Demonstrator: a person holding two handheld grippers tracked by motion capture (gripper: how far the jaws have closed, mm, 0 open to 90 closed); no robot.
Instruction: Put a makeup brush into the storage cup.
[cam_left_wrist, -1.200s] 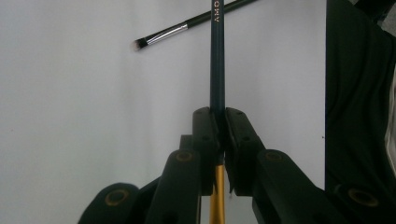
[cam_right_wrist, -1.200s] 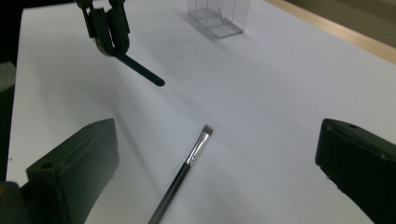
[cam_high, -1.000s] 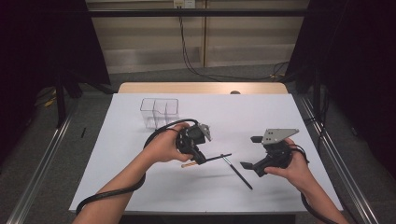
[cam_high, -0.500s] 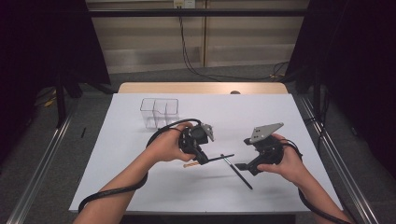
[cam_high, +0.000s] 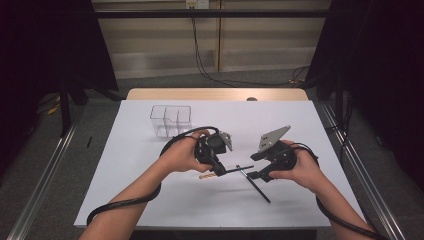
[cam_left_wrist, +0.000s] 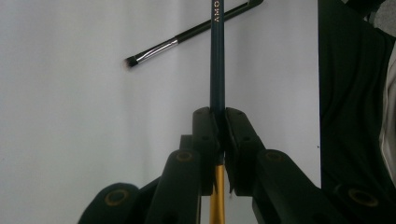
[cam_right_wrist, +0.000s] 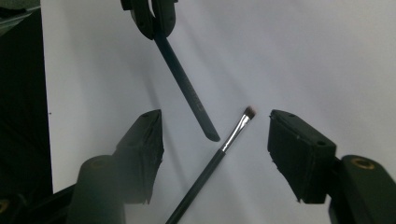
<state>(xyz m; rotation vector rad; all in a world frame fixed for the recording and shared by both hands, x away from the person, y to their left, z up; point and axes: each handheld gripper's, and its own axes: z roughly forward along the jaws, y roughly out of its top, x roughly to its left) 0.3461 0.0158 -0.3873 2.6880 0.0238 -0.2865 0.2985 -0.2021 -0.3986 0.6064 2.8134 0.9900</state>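
Note:
My left gripper (cam_high: 219, 169) (cam_left_wrist: 219, 122) is shut on a makeup brush with a dark teal handle (cam_left_wrist: 216, 56) and a gold part behind the jaws. It holds the brush just above the white table, handle end pointing right (cam_high: 245, 168). A second, black brush with a silver ferrule (cam_high: 255, 186) (cam_right_wrist: 233, 134) lies on the table. My right gripper (cam_high: 253, 175) (cam_right_wrist: 215, 135) straddles its bristle end. Its jaws have just been closing, but the pads stand clear of the brush. In the right gripper view the teal handle (cam_right_wrist: 187, 88) reaches down from the left gripper (cam_right_wrist: 152, 14).
A clear plastic organizer with compartments (cam_high: 170, 120) stands at the back left of the white table (cam_high: 150, 200). Cables trail from both grippers toward the near edge. Dark floor and metal rails flank the table.
The right hand has moved left toward the black brush and its jaws have narrowed around the brush's bristle end. The left hand and its teal brush have stayed put.

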